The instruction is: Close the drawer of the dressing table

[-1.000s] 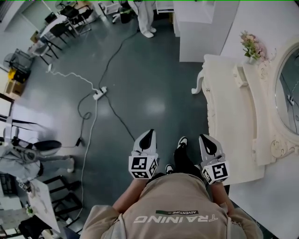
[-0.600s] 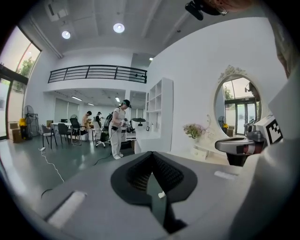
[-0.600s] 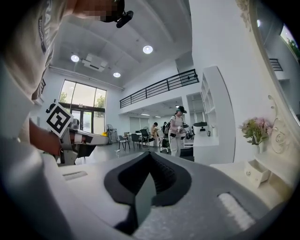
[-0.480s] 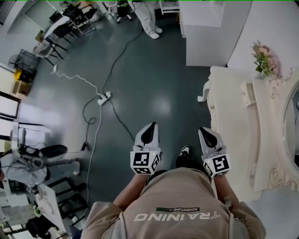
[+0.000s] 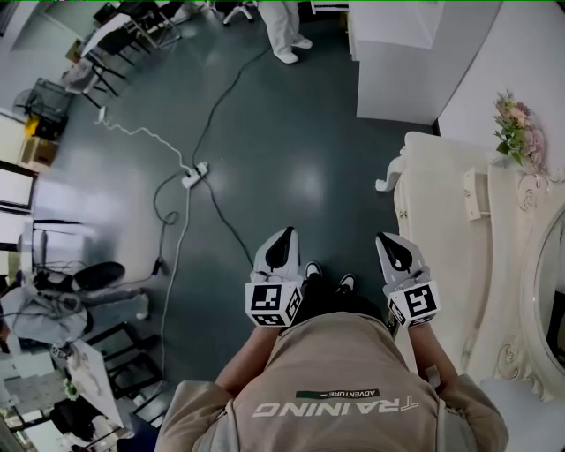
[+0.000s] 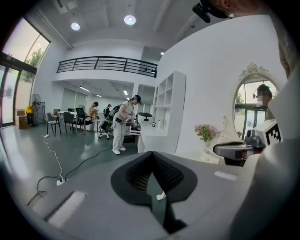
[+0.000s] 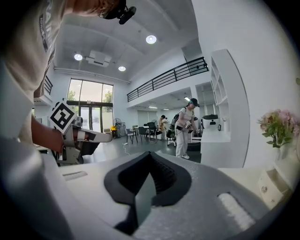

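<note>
The cream dressing table (image 5: 441, 221) stands at the right of the head view, with its oval mirror (image 5: 546, 284) at the edge; I cannot make out its drawer front from above. My left gripper (image 5: 281, 244) and right gripper (image 5: 394, 251) are held side by side at waist height over the dark floor, both shut with nothing in them. The right one hangs just left of the table's edge. In the left gripper view the jaws (image 6: 151, 155) meet, and the mirror (image 6: 251, 101) shows at the right. The right gripper (image 7: 150, 154) looks past the table corner (image 7: 269, 180).
A pink flower vase (image 5: 516, 128) sits on the table's far end. A white shelf cabinet (image 5: 402, 53) stands beyond it. A power strip with cables (image 5: 192, 175) lies on the floor to the left. A person in white (image 5: 282, 26) stands far ahead; chairs and stands (image 5: 53, 300) line the left.
The head view has swung left, so the dressing table has slid toward the right edge and lower. Both grippers keep the same shut pose in front of the body.
</note>
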Demonstrator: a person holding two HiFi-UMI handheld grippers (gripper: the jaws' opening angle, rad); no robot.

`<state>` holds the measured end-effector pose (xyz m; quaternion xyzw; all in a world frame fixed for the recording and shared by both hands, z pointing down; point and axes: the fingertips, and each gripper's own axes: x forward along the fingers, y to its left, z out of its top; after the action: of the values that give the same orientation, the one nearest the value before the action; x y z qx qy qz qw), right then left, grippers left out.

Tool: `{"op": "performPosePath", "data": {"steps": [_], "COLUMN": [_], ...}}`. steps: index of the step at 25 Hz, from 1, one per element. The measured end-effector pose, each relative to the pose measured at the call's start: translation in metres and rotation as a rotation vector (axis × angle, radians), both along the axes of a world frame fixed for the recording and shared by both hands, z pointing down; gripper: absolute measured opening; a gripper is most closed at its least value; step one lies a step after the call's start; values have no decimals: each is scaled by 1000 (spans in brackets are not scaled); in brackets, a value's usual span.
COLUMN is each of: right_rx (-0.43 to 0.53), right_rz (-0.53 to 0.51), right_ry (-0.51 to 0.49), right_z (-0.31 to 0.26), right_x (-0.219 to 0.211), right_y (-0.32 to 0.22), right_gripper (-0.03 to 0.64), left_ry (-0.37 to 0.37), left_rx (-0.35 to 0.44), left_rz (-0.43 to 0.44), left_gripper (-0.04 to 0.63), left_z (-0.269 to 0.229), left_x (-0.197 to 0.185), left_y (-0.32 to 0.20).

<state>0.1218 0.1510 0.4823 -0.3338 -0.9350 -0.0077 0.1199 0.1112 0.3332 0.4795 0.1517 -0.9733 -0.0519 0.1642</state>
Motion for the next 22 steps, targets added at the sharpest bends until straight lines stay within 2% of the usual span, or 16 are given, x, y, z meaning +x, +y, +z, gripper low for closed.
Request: {"op": "performPosePath", "data": {"steps": [6,15,22], "right_rx": [4,28,28], "right_rz": [20,121,202], "right_ry": [10,-17,-32], "right_z": [2,-12,-21], "right_x": [-37,-139,-208], "right_y": [10,29,51], "right_gripper": [2,2,2], "left_ry": [24,-42,-43], "left_rx": [11,31,43], "left_rz": [23,91,190], "left_gripper": [17,17,17], "left_z": [10,-8,-11], "left_x": [-40,-161,-236], "left_y": [10,35,50]}}
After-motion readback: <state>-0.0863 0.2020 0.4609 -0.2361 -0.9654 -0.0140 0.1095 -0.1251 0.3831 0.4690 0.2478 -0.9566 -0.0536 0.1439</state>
